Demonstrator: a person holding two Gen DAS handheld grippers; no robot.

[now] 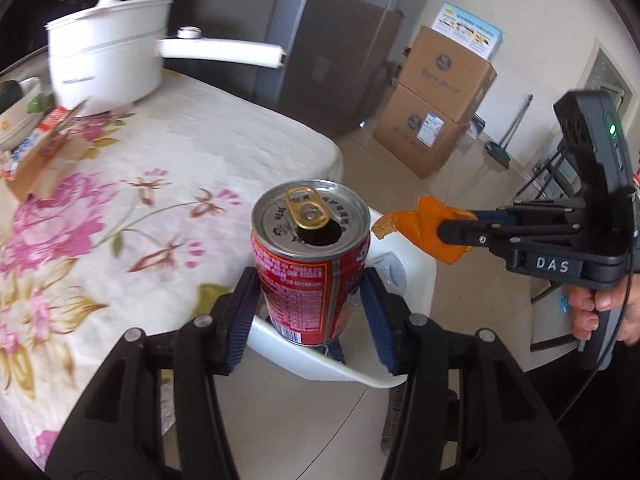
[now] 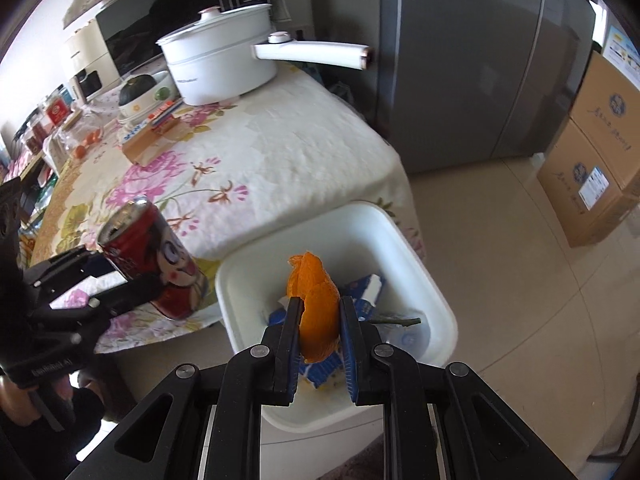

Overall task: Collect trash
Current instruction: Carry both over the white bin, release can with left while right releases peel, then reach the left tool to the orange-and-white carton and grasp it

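I've got both tools loaded right now. My left hand-held gripper (image 1: 310,294) sits about half apart, its blue pads pressed against the two sides of a red drink can (image 1: 310,258). The can stands upright between the fingers, its pull tab bent up and the mouth open, and it hangs just past the edge of the worktop (image 1: 168,152), above the near rim of the white bin (image 2: 412,264). From the right wrist camera I see that same can (image 2: 154,256) tilted in the left tool's grip, over the flowered cloth at the worktop's corner.

My right hand-held gripper (image 2: 320,332) is nearly closed, clamped on a curl of orange peel (image 2: 316,300). The peel sticks up out of the pads and hangs directly over the bin's open top. Inside the bin I can make out blue and white wrappers and a thin green stalk. In the left camera the right tool (image 1: 448,234) points sideways with the peel (image 1: 424,226) pinched at its tip, just beside the can.
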